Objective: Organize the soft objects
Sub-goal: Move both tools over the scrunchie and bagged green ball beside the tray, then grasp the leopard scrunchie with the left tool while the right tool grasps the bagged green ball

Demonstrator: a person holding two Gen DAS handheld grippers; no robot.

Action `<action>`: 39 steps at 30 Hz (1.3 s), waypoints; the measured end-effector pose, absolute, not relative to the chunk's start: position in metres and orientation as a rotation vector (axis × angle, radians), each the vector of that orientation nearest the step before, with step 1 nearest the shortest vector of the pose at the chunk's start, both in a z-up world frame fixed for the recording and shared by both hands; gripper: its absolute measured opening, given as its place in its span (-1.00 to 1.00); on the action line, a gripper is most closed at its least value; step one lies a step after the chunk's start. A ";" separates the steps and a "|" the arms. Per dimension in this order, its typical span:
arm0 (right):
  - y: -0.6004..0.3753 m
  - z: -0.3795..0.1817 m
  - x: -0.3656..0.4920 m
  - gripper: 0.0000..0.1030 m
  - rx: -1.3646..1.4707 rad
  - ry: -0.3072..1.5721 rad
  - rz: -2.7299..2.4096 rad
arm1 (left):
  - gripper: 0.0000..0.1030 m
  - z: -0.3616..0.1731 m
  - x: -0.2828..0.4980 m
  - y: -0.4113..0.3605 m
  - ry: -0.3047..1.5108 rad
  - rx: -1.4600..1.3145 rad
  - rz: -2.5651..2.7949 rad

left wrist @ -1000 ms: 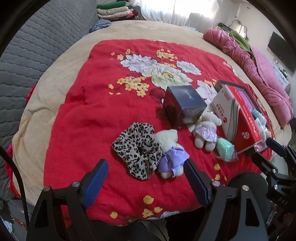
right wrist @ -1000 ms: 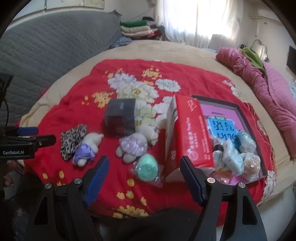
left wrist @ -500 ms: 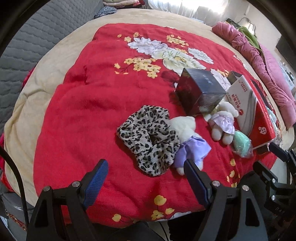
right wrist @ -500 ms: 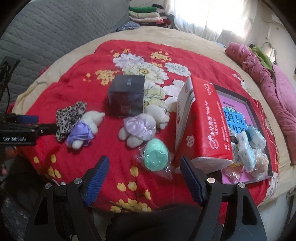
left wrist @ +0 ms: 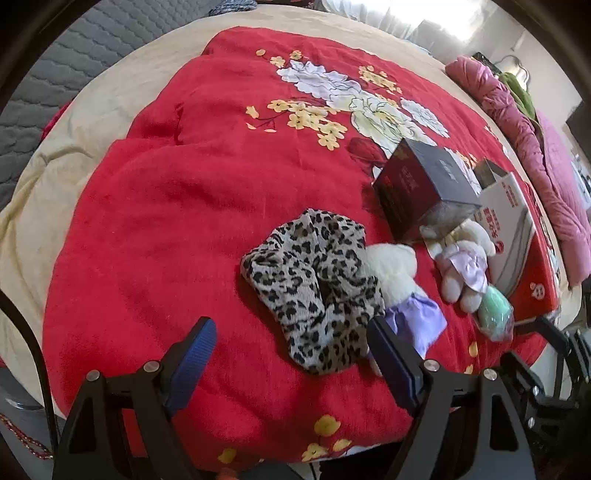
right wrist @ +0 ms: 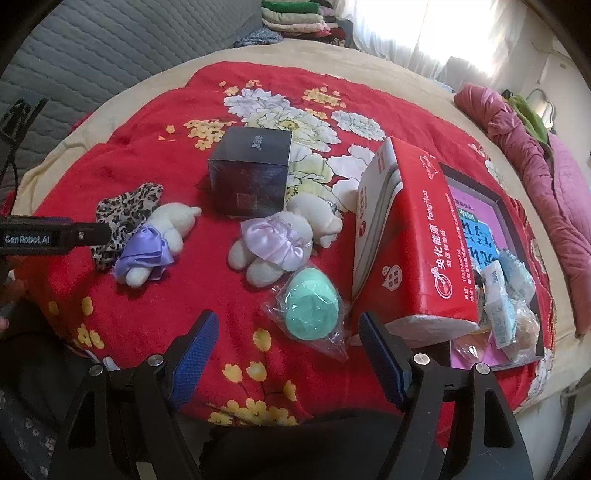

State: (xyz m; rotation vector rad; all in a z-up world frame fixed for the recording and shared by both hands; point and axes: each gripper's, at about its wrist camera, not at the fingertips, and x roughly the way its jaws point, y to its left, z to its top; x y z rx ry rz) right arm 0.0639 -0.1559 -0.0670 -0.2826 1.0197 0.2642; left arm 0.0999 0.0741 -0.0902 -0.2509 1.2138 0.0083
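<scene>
A leopard-print scrunchie [left wrist: 317, 291] lies on the red flowered blanket [left wrist: 192, 206], touching a white plush bear in a purple skirt [left wrist: 402, 291]. A second bear in a pale lilac skirt [right wrist: 280, 243] and a green sponge in a clear bag [right wrist: 312, 304] lie further right. My left gripper [left wrist: 291, 354] is open, just in front of the scrunchie. My right gripper [right wrist: 286, 349] is open, just in front of the green sponge. The scrunchie [right wrist: 125, 218] and first bear [right wrist: 155, 243] also show in the right wrist view.
A dark cube box [right wrist: 251, 173] stands behind the bears. A red tissue pack [right wrist: 410, 243] leans on a dark tray [right wrist: 506, 206] holding several small packets. A pink quilt [right wrist: 532, 155] lies at the right. Folded clothes [right wrist: 295, 16] are stacked at the back.
Both grippers have moved forward and lower over the bed. The scrunchie now sits close between my left fingers; the green sponge is closer to my right fingers.
</scene>
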 end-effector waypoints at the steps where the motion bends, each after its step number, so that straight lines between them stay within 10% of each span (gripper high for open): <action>1: -0.156 -0.068 0.064 0.53 -0.283 1.021 0.263 | 0.61 -0.091 0.103 0.075 1.216 -0.262 0.006; 32: -0.120 -0.124 0.100 0.33 -0.759 1.016 0.109 | 0.60 -0.125 0.140 0.087 1.232 -0.364 0.021; 39: -0.123 -0.131 0.114 -0.08 -0.767 1.020 0.101 | 0.03 -0.126 0.149 0.096 1.221 -0.393 0.065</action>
